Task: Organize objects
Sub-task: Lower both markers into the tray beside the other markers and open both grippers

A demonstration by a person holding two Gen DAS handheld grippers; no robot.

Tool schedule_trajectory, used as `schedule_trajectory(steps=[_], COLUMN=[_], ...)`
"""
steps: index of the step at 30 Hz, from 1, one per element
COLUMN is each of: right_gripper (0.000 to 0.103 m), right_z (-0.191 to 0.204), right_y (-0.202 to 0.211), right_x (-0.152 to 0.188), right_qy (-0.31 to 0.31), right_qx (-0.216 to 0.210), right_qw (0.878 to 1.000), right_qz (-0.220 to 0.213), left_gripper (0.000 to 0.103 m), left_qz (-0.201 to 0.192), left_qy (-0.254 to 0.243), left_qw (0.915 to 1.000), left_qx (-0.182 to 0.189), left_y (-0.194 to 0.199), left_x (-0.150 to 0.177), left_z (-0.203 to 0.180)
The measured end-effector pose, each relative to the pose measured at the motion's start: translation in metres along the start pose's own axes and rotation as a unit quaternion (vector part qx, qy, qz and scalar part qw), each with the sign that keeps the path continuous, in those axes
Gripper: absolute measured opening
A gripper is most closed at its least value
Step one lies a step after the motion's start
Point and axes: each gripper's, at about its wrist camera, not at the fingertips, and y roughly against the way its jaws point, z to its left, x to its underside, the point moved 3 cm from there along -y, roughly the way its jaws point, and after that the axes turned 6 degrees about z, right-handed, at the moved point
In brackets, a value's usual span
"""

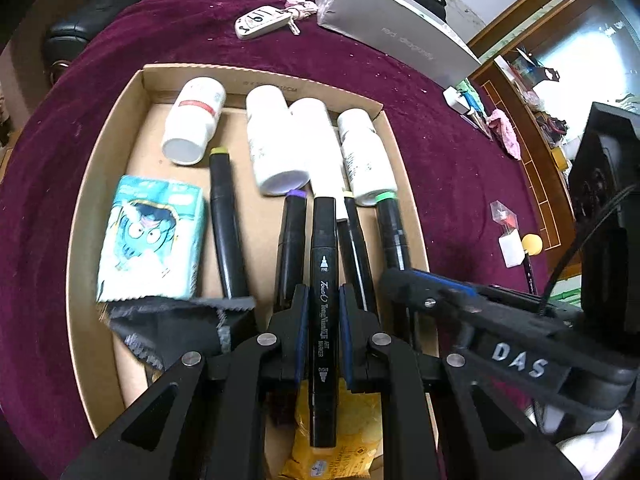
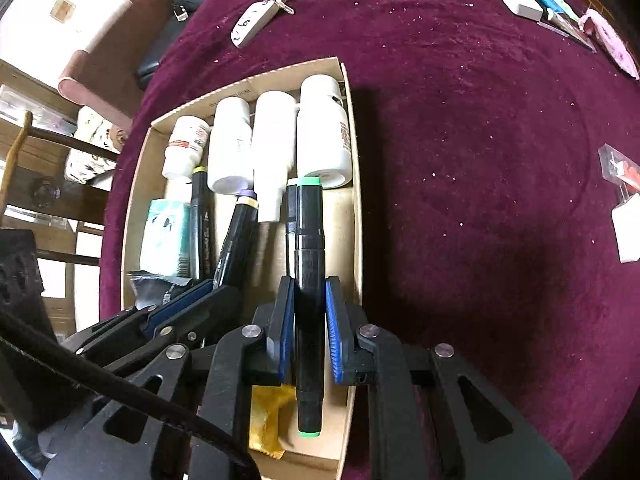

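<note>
Both grippers are busy here, each clamped on a marker over the cardboard box (image 1: 104,152). The left gripper (image 1: 324,300) has its blue pads squeezed onto a black marker with white lettering (image 1: 323,280), pointing away down the middle of the box, with a yellow snack packet (image 1: 360,452) lying right underneath its near end. The right gripper (image 2: 310,300) is pinching a green-capped marker (image 2: 308,240) close along the box's right wall. Just past the left fingers there's a dark cloth (image 1: 172,328) at the near left, then a teal cartoon tissue pack (image 1: 150,236) beyond it. 3 more markers lie loose on the box floor: an olive-capped one (image 1: 224,216), a purple-capped one (image 1: 292,240) and a thin one (image 1: 356,248) wedged beside the held marker. Further back, 4 white bottles (image 1: 276,140) lie on their sides across the far end. Past the box, on the maroon tablecloth (image 1: 440,152), sit a white key fob (image 1: 262,22) and a grey box (image 1: 396,28).
</note>
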Motion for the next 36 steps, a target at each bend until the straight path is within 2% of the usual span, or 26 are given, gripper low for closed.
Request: schedule_trajectory(steps=[8,19,31,34,36], right_gripper=[0.013,0.014,0.015,0.017,0.019], right_z=[-0.002,-0.002,-0.006,-0.006,-0.007], right_y=[-0.002,-0.008,-0.01,-0.01,-0.009], right_x=[-0.004,-0.005,-0.006,-0.006,-0.006], right_qy=[-0.006,-0.007,-0.01,-0.011,-0.012], right_qx=[0.009,0.007,0.0,-0.006,-0.012], right_qw=[1.0,1.0,1.0,1.0,1.0], right_qz=[0.0,0.004,0.006,0.009,0.01], left_gripper=[0.011,0.011,0.012,0.017,0.03], left_qz=[0.002,-0.002,-0.012,-0.012,-0.012], left_qy=[0.009,0.009,0.023,0.022,0.021], left_qw=[0.9999,0.9998,0.9995,0.9996,0.9997], left_qx=[0.007,-0.018,-0.017,-0.013,-0.007], left_y=[-0.006,-0.012,-0.012,-0.012,-0.011], left_x=[-0.007,-0.001,0.0,-0.001,-0.001], left_z=[0.007,0.008,0.009,0.008,0.005])
